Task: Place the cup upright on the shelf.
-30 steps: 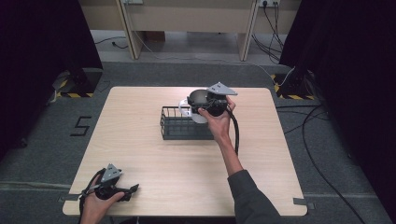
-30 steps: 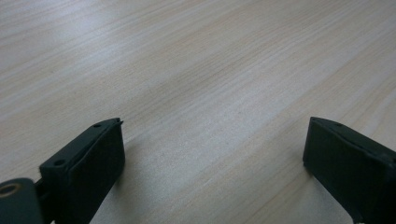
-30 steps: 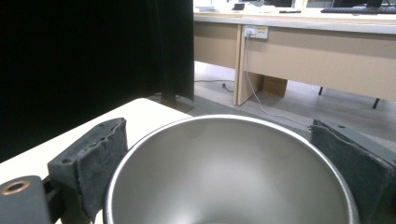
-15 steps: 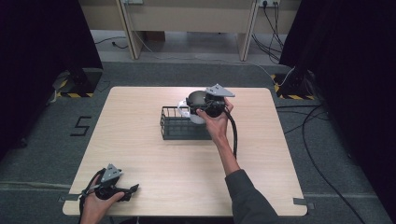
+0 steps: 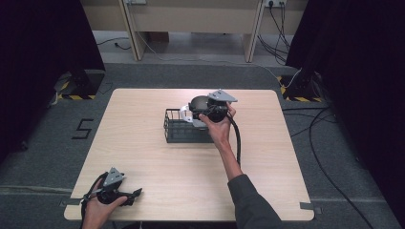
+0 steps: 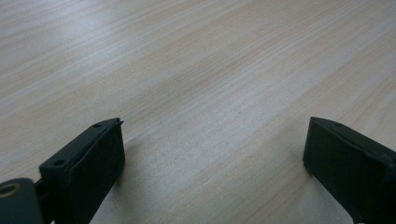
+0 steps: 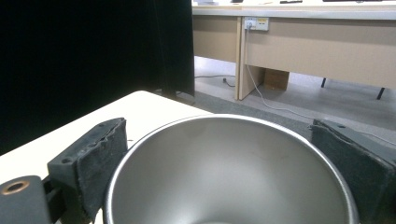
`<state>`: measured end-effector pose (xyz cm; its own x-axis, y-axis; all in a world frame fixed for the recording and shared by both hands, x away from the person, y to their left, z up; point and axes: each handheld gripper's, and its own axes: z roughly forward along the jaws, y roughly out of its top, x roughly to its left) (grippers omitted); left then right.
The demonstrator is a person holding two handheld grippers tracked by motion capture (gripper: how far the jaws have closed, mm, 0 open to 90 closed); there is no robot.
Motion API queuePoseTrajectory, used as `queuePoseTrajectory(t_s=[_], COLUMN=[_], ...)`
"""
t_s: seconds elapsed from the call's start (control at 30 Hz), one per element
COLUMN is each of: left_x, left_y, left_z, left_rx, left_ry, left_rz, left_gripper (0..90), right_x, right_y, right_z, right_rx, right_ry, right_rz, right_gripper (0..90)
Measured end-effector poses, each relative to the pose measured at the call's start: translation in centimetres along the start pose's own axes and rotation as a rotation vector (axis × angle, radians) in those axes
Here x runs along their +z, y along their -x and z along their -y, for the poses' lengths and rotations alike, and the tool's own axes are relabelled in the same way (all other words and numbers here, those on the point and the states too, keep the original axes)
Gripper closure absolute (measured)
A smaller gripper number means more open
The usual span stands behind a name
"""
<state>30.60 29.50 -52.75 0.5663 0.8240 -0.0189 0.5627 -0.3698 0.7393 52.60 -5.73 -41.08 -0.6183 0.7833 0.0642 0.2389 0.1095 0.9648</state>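
Right gripper [image 5: 193,114] clasped a steel cup [image 7: 229,172] above the wire basket [image 5: 184,131], frame centre; lowering inside would follow. Left gripper [image 6: 212,163] gaped empty.

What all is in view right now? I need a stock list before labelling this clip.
Table: one, light wood, centre of the high view.
Wire basket: one, black, at the table's middle.
Cup: one, silvery metal inside, between the right gripper's jaws, over the basket's right end.
Desks: pale wood, across the floor behind the table.
Floor cables: several, black, right of the table.
Left gripper: one, black, jaws open, low over the table's near left corner.
Right gripper: one, black, jaws on the cup.
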Motion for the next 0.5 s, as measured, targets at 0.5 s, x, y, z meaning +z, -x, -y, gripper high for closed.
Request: queuePoseTrajectory(t_s=[0.5], left_x=[0.0], left_y=[0.0], left_z=[0.0], left_rx=[0.001], left_ry=[0.0], left_rz=[0.0], left_gripper=[4.7], right_x=[0.5], right_y=[0.2], right_z=[1.5], right_rx=[0.009], right_ry=[-0.019], right_rz=[0.007], right_gripper=[6.6])
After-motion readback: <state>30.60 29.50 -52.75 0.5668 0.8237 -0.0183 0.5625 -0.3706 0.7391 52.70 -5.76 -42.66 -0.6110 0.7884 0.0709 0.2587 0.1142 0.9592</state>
